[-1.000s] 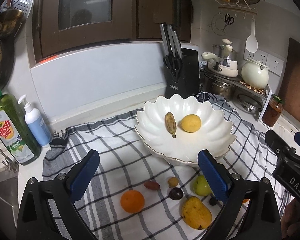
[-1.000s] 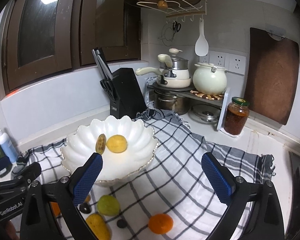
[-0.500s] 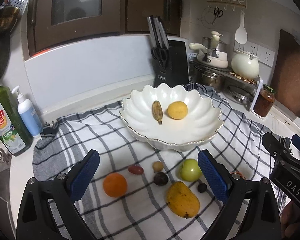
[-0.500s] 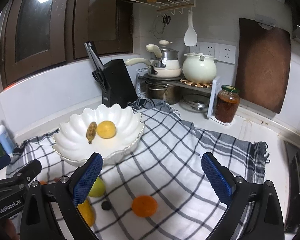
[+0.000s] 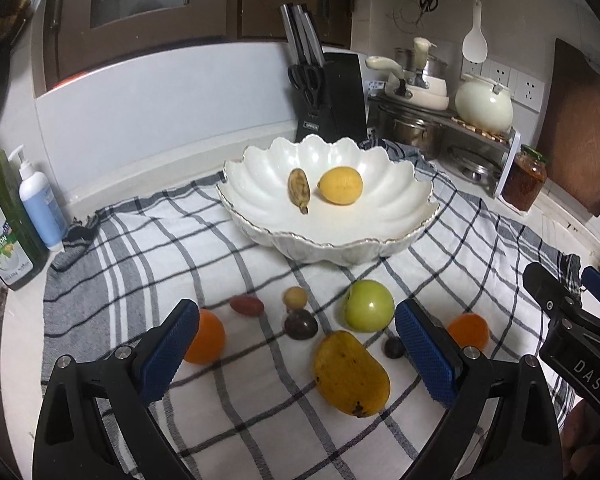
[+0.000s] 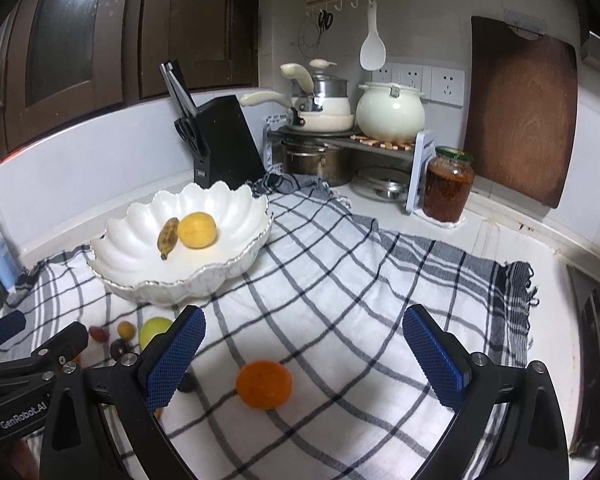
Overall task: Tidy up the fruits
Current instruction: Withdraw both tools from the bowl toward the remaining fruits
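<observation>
While our left gripper (image 5: 296, 350) hangs spread above the mango (image 5: 351, 373), the scalloped white bowl (image 5: 388, 240) holds a small banana (image 5: 299, 189) and a lemon (image 5: 340, 185). Our right gripper (image 6: 304, 354), likewise spread, frames an orange (image 6: 263, 384).

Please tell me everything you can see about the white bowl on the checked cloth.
The white bowl is wide and shallow, with a scalloped, petal-like rim edged by a thin golden line. It looks like glossy ceramic. It stands upright on the checked cloth, in front of the black knife block. Inside lie a small brownish banana and a round yellow fruit, side by side. Neither tool touches it.
</observation>
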Motion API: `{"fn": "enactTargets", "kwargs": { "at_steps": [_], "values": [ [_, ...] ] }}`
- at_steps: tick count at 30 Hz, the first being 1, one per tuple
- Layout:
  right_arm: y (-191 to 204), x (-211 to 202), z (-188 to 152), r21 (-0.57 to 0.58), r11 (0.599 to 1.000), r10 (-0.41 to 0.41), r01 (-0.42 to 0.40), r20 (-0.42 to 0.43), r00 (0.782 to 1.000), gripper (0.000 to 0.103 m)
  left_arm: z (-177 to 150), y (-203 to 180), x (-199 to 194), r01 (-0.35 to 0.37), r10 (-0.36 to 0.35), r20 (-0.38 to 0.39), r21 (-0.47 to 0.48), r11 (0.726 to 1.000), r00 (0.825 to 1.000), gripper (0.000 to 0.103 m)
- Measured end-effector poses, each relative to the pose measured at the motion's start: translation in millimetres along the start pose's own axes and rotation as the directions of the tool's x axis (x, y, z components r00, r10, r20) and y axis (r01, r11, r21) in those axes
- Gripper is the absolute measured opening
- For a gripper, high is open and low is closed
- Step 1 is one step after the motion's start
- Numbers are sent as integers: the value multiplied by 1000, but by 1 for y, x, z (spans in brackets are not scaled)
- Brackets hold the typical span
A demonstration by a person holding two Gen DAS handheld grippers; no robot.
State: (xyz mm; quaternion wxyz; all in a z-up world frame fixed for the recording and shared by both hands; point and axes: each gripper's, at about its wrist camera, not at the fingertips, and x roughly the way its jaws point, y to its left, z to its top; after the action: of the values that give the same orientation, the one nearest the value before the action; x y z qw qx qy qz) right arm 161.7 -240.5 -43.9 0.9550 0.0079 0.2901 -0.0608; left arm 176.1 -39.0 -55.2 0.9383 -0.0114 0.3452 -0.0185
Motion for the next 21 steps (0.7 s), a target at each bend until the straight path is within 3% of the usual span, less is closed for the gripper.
{"fn": "enactTargets", "kwargs": {
  "at_steps": [21],
  "values": [
    [-15, 32, -42, -10, 999, 38, -39, -83, 996, 100, -34, -19, 37, -3, 2, -84, -9, 1000, 996, 93]
  ]
}}
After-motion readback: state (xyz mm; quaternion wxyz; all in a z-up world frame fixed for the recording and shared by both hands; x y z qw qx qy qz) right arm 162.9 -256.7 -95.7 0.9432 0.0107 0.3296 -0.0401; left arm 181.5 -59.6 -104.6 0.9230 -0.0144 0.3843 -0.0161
